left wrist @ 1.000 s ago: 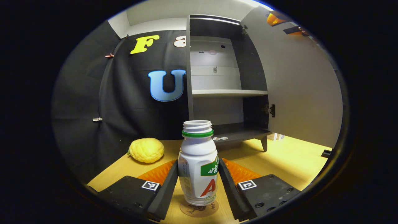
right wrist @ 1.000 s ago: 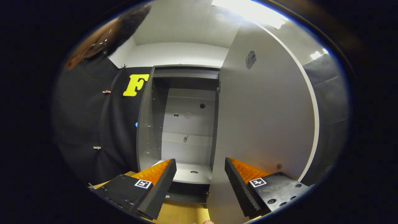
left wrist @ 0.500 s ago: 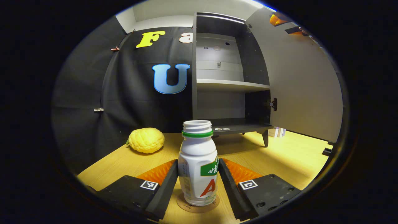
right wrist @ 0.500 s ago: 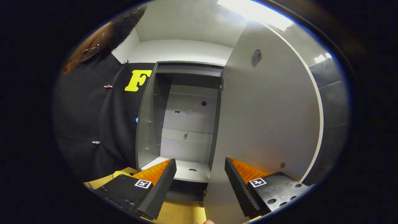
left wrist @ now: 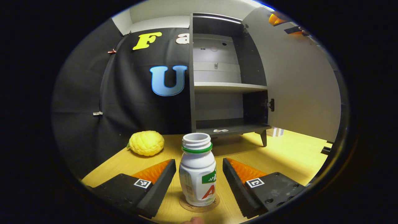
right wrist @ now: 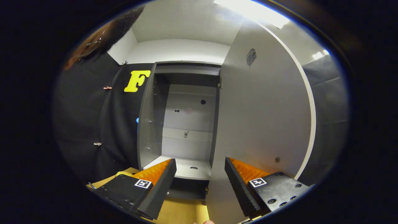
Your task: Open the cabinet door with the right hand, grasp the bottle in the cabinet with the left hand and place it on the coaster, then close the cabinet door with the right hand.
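In the left gripper view a white bottle [left wrist: 198, 174] with a green neck ring and no cap stands upright on a round brown coaster [left wrist: 199, 206] on the wooden table. My left gripper [left wrist: 199, 180] is open around it, a gap showing between each finger and the bottle. Behind stands the grey cabinet [left wrist: 222, 87], its door [left wrist: 298, 84] swung wide to the right. In the right gripper view my right gripper [right wrist: 200, 180] is open with nothing between its fingers, close in front of the open door [right wrist: 264, 124] and the cabinet interior [right wrist: 188, 124].
A bumpy yellow fruit [left wrist: 146, 143] lies on the wooden table [left wrist: 289, 155] left of the bottle, near the black cloth wall. The cabinet has a middle shelf [left wrist: 228, 87] and stands on short legs. A person's head shows at the upper left of the right gripper view.
My left gripper's fingers have parted from the bottle, which now stands free on the coaster, and the gripper has drawn back slightly. The right gripper has barely shifted.
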A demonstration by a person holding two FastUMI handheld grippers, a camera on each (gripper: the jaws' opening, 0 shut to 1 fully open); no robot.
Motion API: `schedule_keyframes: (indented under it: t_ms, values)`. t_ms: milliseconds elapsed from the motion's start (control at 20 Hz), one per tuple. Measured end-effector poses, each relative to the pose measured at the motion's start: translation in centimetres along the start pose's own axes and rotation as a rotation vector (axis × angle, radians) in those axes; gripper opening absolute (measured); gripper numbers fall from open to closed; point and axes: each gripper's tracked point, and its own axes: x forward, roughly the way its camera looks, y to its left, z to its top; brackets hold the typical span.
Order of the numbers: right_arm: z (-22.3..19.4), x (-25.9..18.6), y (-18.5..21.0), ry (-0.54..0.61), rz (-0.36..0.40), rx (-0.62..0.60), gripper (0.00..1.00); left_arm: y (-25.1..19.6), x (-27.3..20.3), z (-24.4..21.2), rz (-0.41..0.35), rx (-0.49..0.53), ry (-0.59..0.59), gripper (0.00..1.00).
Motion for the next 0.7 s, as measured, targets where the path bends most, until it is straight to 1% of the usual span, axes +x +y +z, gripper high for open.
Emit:
schedule_keyframes:
  t_ms: [100,250,550,700]
  values:
    - [0.0,-0.3,0.0,0.002,-0.003,0.008,0.97,0.1,-0.4,1.2,-0.002,0.004,-0.004,0.95]
    - [-0.3,-0.7,0.3,0.011,0.000,0.016,0.97,0.7,-1.3,3.6,0.026,-0.023,-0.003,0.95]
    - [-1.1,-1.5,0.9,0.047,0.001,0.039,0.97,2.2,-3.1,12.2,0.079,-0.007,-0.040,0.95]
    - [-1.1,-2.0,1.2,0.060,0.009,0.053,0.97,2.4,-3.7,17.0,0.081,-0.036,-0.046,0.95]
